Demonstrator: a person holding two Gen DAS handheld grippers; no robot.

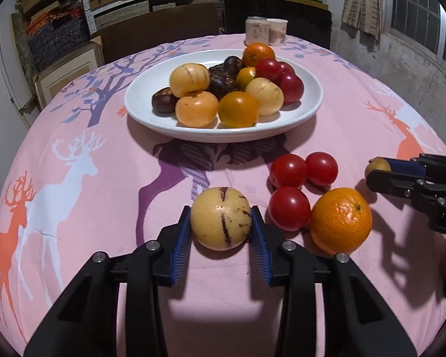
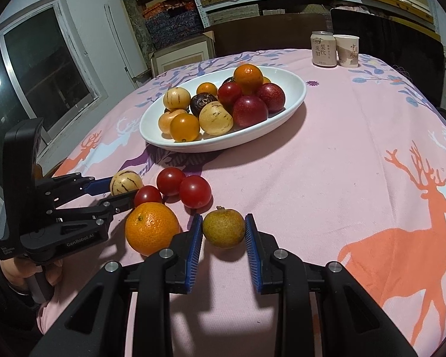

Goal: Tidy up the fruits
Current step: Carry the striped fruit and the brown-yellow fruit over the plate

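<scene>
Left claw [image 1: 221, 232]: blue ribbed pads [image 1: 183, 244] pressed against both sides of a pale yellow melon-like fruit with purple streaks [image 1: 221, 222]. The fruit sits on the tabletop between the pads, pinched.

Right claw [image 2: 224, 238]: jaws closed on a small greenish-brown fruit [image 2: 224, 228], one blue pad touching each flank. The fruit rests on the cloth. In the left wrist view the same claw enters from the right edge with that fruit at its tip.

Between the two claws: a large orange [image 1: 340, 220], just right of the streaked fruit and touching a red tomato [image 1: 289, 208]. Two more red tomatoes [image 1: 304, 169] lie just behind it, touching one another. All four loose on the tabletop.

Further out, centre of tabletop: a white oval plate [image 1: 139, 95] piled with fruit. Visible in it are two more streaked yellow fruits, orange-yellow round fruits, dark brown-purple fruits, red fruits and an orange on top at the far side.

Covering: pink tablecloth [image 1: 104, 223] printed with deer and trees in white, orange and purple.

Far edge of tabletop: a drink can [image 2: 323, 49] and a paper cup [image 2: 347, 50], side by side, well apart from the plate.

Background: shelves [image 2: 238, 3] stacked with boxes; window [image 2: 38, 68] at the left in the right wrist view.
</scene>
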